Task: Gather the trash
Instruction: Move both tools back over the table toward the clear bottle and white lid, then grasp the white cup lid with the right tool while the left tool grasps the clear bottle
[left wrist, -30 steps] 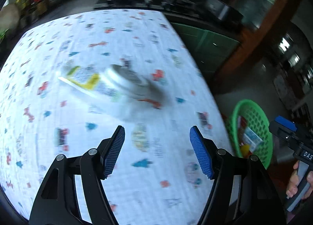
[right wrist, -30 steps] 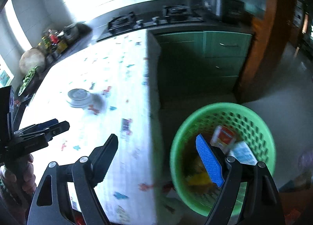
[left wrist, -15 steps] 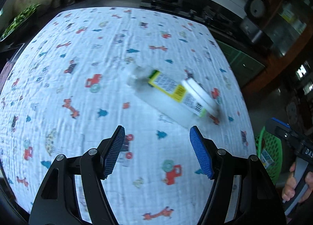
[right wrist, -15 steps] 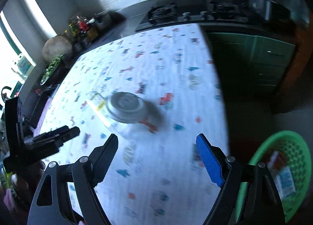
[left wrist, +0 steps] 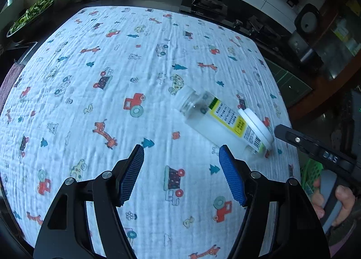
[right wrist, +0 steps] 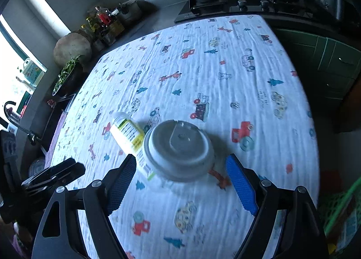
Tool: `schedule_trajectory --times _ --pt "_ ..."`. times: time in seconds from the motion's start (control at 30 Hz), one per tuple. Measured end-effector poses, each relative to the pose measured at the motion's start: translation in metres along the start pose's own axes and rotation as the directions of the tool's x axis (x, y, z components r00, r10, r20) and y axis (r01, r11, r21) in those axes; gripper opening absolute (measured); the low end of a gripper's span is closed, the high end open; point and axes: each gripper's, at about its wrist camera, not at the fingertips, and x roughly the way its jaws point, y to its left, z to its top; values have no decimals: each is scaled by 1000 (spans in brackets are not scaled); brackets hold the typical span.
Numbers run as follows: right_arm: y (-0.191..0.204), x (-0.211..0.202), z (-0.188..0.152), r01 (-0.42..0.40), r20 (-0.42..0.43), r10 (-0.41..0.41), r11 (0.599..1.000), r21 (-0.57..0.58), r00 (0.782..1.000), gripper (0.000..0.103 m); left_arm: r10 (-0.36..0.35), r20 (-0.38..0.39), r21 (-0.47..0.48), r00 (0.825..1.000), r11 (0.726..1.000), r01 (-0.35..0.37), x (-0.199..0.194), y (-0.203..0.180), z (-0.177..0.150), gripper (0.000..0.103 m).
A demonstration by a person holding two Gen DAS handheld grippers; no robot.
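Fingers (left wrist: 232,177) on the left gripper (left wrist: 181,174) are spread wide over the patterned tablecloth (left wrist: 108,92), pinching nothing. From this wrist view the clear jar (left wrist: 223,121) lies on its side near the table's right edge, white lid (left wrist: 256,127) pointing that way, open mouth toward the middle. It sits ahead and right of the left jaws, apart from them. Right gripper's body (left wrist: 315,153) pokes in from the right edge, tip close to the lid.

Over to the right wrist view: right gripper (right wrist: 182,180) gapes too, empty, with the lid (right wrist: 180,146) dead ahead, just beyond the fingertips. Green basket (right wrist: 338,202) peeks in at the table's near right corner, wrappers inside.

Looks like the reach-in for the jar; next it needs pushing forward around the lid and closing, and a round jar could roll.
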Motion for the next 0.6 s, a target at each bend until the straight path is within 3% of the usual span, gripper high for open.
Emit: schedule_trajectory --times 0.6 --pt "-15 46 18 -72 -57 77 993 95 995 80 -12 -15 -21 1000 1000 12 13 0 18 68"
